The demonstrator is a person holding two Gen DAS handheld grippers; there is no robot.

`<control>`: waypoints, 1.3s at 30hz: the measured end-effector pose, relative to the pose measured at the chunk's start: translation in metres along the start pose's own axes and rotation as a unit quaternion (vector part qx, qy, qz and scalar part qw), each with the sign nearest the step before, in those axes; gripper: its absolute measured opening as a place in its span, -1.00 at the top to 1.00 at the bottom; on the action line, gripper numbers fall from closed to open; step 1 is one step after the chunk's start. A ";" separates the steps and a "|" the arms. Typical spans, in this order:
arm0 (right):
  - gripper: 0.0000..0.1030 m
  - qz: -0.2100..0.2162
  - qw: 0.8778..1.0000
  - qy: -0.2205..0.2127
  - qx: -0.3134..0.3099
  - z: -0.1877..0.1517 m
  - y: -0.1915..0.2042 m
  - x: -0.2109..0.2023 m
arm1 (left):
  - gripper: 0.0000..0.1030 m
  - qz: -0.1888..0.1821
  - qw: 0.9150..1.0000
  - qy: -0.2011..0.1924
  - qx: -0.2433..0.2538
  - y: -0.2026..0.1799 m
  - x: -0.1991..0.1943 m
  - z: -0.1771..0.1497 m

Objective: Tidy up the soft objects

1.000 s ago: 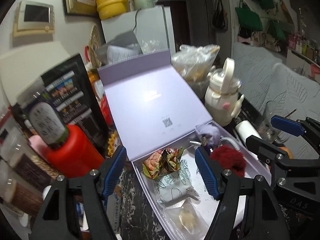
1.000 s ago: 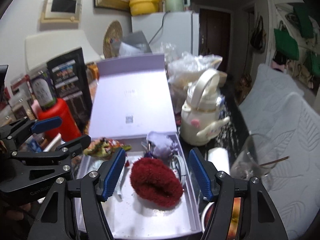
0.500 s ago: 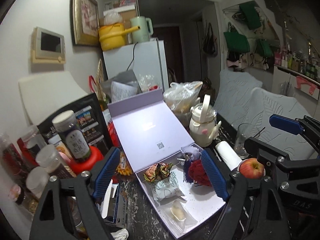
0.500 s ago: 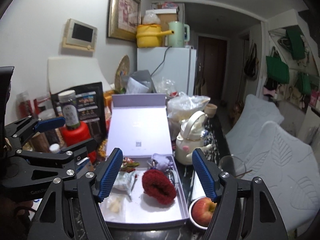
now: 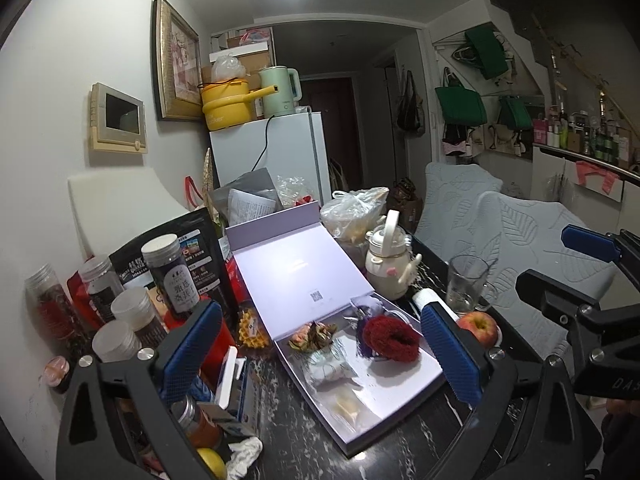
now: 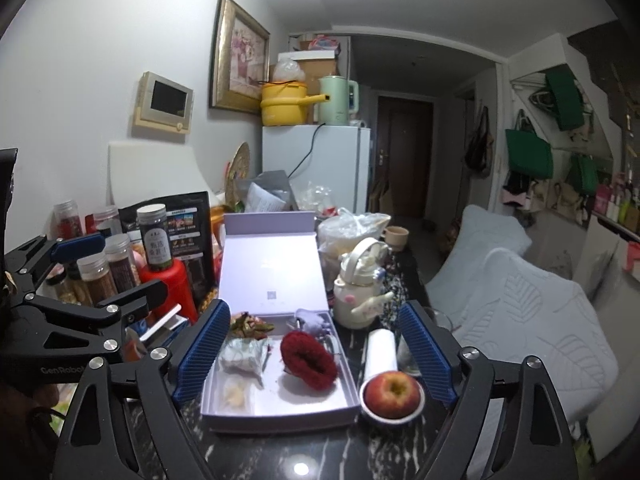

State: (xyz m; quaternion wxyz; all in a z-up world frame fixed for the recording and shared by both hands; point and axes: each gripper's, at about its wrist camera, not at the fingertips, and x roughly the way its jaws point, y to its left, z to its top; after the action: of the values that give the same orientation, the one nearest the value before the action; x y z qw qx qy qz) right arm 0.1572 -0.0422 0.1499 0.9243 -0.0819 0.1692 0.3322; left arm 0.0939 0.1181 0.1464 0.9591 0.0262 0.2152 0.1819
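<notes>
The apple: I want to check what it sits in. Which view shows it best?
The right wrist view: the apple sits whole in a small white bowl, seen from above. In the left wrist view the apple is smaller, partly behind the left gripper's finger.

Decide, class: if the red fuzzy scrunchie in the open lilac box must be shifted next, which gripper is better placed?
Probably the right gripper: the red scrunchie lies centred between its opening, empty jaws. In the left gripper's view it sits off toward the right finger.

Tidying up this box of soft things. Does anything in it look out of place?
Mostly fine: the red scrunchie and soft packets lie loose in the box. One oddity: a keyring-like metal piece by the purple pouch looks hard, not soft.
</notes>
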 end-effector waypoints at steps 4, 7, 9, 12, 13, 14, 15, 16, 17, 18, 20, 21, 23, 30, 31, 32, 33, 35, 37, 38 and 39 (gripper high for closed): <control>-0.76 -0.011 1.000 0.001 0.001 -0.010 -0.001 -0.014 | -0.97 -0.015 1.000 0.000 -0.004 -0.005 -0.014 -0.010; -0.77 -0.017 1.000 0.005 0.005 -0.018 0.000 -0.021 | -0.97 -0.025 1.000 0.002 -0.008 -0.008 -0.022 -0.018; -0.77 -0.022 1.000 0.008 0.010 -0.025 0.000 -0.025 | -0.97 -0.029 1.000 0.004 -0.009 -0.011 -0.027 -0.022; -0.77 -0.035 0.999 0.017 0.014 -0.036 0.000 -0.029 | -0.97 -0.033 0.999 0.007 -0.012 -0.013 -0.030 -0.029; -0.77 -0.041 0.999 0.021 0.015 -0.040 0.000 -0.030 | -0.97 -0.033 0.999 0.008 -0.013 -0.013 -0.031 -0.032; -0.77 -0.044 0.999 0.024 0.016 -0.044 0.000 -0.032 | -0.97 -0.033 0.999 0.010 -0.013 -0.014 -0.031 -0.034; -0.77 -0.047 0.998 0.027 0.018 -0.048 0.000 -0.032 | -0.97 -0.032 0.999 0.012 -0.013 -0.015 -0.032 -0.037; -0.77 -0.049 0.998 0.031 0.020 -0.052 0.000 -0.033 | -0.97 -0.033 0.999 0.014 -0.013 -0.016 -0.032 -0.040; -0.77 -0.051 0.998 0.034 0.021 -0.055 0.000 -0.034 | -0.97 -0.035 0.999 0.016 -0.014 -0.017 -0.032 -0.043; -0.77 -0.053 0.998 0.037 0.024 -0.059 -0.001 -0.035 | -0.97 -0.037 0.999 0.017 -0.014 -0.017 -0.032 -0.045; -0.77 -0.056 0.997 0.044 0.028 -0.065 -0.001 -0.036 | -0.97 -0.043 0.999 0.021 -0.017 -0.018 -0.032 -0.052; -0.77 -0.058 0.997 0.047 0.029 -0.067 0.000 -0.036 | -0.97 -0.044 0.999 0.023 -0.019 -0.018 -0.031 -0.054; -0.77 -0.061 0.996 0.052 0.030 -0.073 0.002 -0.037 | -0.97 -0.049 0.998 0.032 -0.021 -0.018 -0.029 -0.061; -0.77 -0.062 0.995 0.062 0.048 -0.093 0.002 -0.040 | -0.97 -0.064 0.996 0.059 -0.020 -0.020 -0.021 -0.082; -0.77 -0.059 0.995 0.065 0.052 -0.097 0.002 -0.040 | -0.97 -0.065 0.996 0.060 -0.020 -0.020 -0.021 -0.085; -0.77 -0.058 0.995 0.068 0.054 -0.100 0.003 -0.039 | -0.97 -0.065 0.996 0.061 -0.019 -0.020 -0.020 -0.088; -0.77 -0.056 0.994 0.072 0.057 -0.103 0.004 -0.038 | -0.97 -0.065 0.996 0.063 -0.019 -0.020 -0.020 -0.090; -0.77 -0.054 0.993 0.080 0.062 -0.109 0.004 -0.037 | -0.97 -0.065 0.995 0.067 -0.019 -0.021 -0.019 -0.092; -0.77 -0.053 0.993 0.085 0.062 -0.113 0.003 -0.036 | -0.97 -0.068 0.995 0.070 -0.020 -0.021 -0.018 -0.095; -0.77 -0.053 0.993 0.087 0.063 -0.114 0.003 -0.035 | -0.97 -0.068 0.995 0.072 -0.021 -0.022 -0.017 -0.097; -0.77 -0.054 0.993 0.089 0.063 -0.115 0.004 -0.034 | -0.97 -0.068 0.995 0.073 -0.021 -0.022 -0.017 -0.097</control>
State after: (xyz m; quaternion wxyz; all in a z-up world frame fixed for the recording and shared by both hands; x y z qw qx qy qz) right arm 0.1004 -0.0900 0.0553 0.9253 -0.0617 0.2667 0.2624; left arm 0.0461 0.0891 0.0621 0.9513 -0.0223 0.2823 0.1221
